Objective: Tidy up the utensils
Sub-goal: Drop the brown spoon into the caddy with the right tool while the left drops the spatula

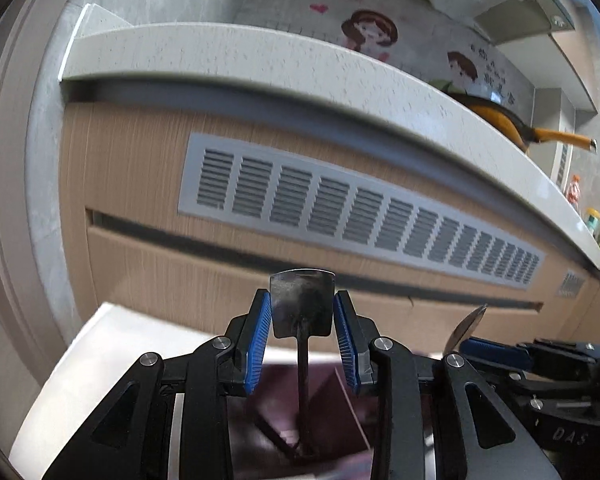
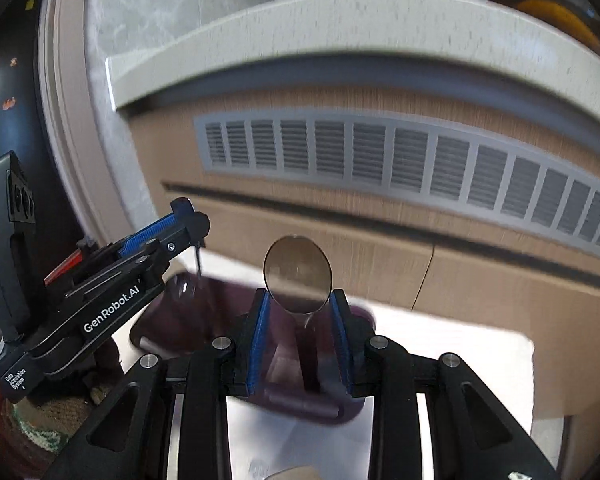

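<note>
Left gripper clamps our spatula, right gripper the spoon; we lower both straight into the purple tray, lower centre.

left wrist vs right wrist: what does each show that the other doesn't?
Left wrist only: the left hand-held gripper pinching a flat dark spatula-like utensil, and an orange-handled pan on the counter.
Right wrist only: the right hand-held gripper gripping a round spoon, over a dark purple tray.
Both: the white countertop, the long vent grille, the wooden cabinet front.
</note>
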Tool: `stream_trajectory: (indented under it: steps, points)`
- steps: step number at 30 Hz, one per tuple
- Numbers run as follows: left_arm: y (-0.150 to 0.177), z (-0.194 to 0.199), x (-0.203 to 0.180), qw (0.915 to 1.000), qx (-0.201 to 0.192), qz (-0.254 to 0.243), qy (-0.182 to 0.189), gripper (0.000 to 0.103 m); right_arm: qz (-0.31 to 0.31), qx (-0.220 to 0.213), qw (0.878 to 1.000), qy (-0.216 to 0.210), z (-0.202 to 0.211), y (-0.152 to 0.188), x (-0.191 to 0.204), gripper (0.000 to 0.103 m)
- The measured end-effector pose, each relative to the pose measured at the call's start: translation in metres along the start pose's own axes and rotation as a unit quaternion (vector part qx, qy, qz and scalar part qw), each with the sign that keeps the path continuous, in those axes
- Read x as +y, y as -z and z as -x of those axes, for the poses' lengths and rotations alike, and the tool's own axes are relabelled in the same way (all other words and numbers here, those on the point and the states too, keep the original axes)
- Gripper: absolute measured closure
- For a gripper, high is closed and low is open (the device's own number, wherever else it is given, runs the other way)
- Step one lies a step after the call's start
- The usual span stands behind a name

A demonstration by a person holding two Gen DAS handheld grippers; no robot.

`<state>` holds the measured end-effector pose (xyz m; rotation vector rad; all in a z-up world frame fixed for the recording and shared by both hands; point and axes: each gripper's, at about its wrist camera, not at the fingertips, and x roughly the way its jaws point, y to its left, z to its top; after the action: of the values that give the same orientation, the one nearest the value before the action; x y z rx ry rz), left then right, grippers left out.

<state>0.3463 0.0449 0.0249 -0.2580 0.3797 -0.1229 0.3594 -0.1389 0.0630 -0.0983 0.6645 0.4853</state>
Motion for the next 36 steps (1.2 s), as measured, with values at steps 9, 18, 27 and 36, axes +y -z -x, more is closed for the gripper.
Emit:
stream_trajectory:
  steps: [9,18,27,36]
  points:
    - [-0.007,0.05,-0.009,0.9996,0.018,-0.016,0.016,0.066,0.008,-0.053,0.998,-0.014,0.062,0.008,-0.01,0.074]
    - [0.044,0.099,-0.01,0.9896,0.132,-0.036,0.046,0.063,0.012,0.019,0.995,0.093,0.119,0.094,-0.046,0.074]
    - [0.114,0.112,-0.018,0.9685,0.235,-0.043,0.071,0.063,-0.199,0.143,0.969,0.045,0.115,0.212,-0.1,0.074]
    - [0.124,0.12,-0.016,0.9635,0.258,-0.046,0.054,0.063,-0.183,0.138,0.973,0.029,0.072,0.199,-0.074,0.074]
